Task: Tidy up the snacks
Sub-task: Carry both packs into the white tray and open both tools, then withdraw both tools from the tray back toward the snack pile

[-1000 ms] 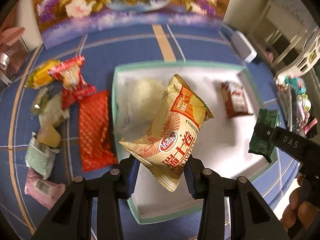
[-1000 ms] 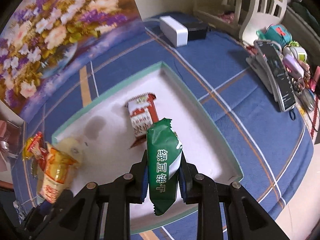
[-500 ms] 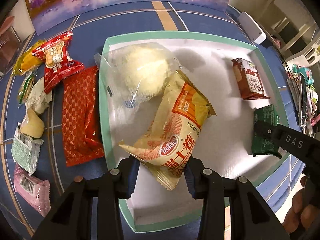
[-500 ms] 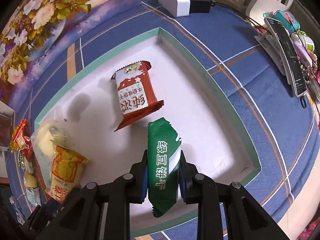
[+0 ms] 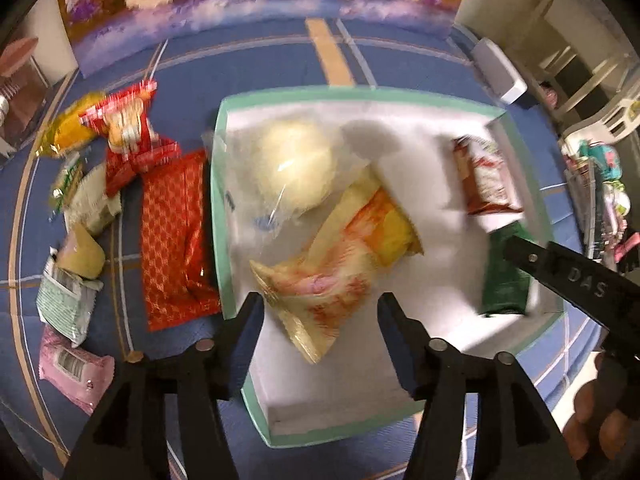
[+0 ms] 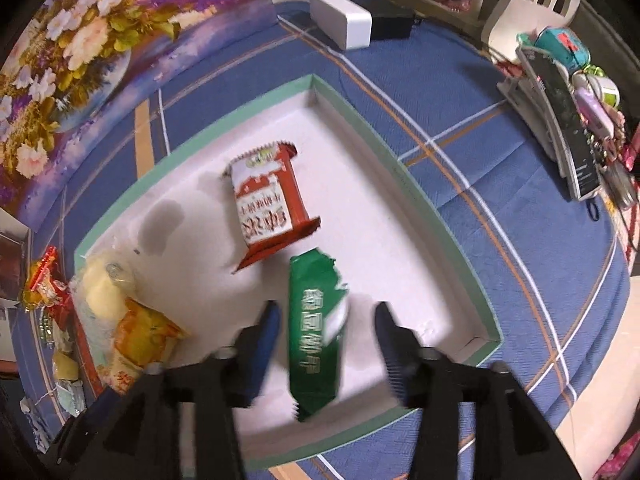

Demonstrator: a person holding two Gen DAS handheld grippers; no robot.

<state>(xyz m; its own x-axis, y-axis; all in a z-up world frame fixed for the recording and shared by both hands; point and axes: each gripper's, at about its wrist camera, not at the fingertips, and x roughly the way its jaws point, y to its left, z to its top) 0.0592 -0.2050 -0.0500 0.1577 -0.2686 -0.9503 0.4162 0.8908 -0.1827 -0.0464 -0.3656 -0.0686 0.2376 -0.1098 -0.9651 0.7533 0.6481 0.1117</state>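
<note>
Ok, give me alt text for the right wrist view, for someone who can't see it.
The right gripper has just been opening, its pads clear of a green snack packet between them over the white tray. A red-and-white packet lies beyond it, inside the tray.

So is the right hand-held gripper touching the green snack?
Apart. In the right wrist view, the right hand-held gripper stands open, with white gaps beside the green snack.

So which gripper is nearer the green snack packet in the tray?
Right. The right gripper has just opened, and the green snack packet lies between its jaws. The left gripper is across the tray, astride the yellow chip bag.
</note>
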